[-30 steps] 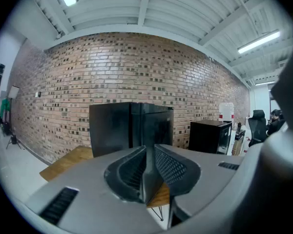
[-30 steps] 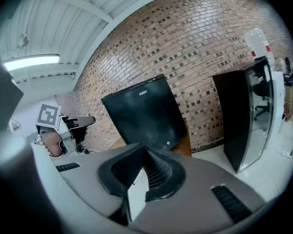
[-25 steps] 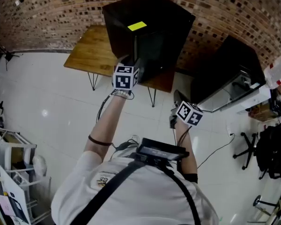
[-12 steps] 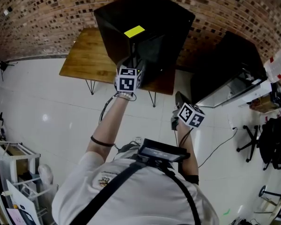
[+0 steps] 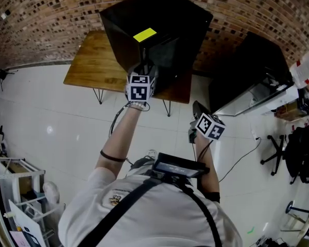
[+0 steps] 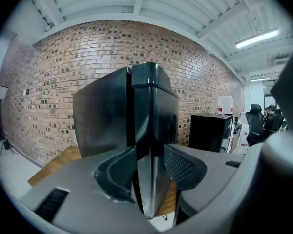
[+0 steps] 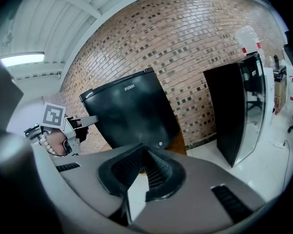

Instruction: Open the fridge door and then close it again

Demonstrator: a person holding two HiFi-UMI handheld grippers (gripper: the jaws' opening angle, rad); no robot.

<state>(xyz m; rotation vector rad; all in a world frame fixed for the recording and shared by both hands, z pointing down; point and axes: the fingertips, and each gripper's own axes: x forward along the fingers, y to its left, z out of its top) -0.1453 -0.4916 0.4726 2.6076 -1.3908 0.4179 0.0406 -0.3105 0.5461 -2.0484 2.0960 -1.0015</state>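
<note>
A black mini fridge with a yellow sticker on top stands on a wooden table against the brick wall. My left gripper is at the fridge's front corner. In the left gripper view the vertical edge of the fridge door runs down between the jaws of the left gripper. They have just been closing, and the pads press on the edge. My right gripper hangs lower, to the right of the table. In its own view the right gripper is shut and empty, facing the fridge.
A tall black cabinet stands to the right of the table, against the wall. Office chairs and a cable are on the white floor at the right. A shelf rack stands at the lower left.
My left gripper has moved forward and slightly down, up against the fridge's front corner. The right gripper has shifted only a little.
</note>
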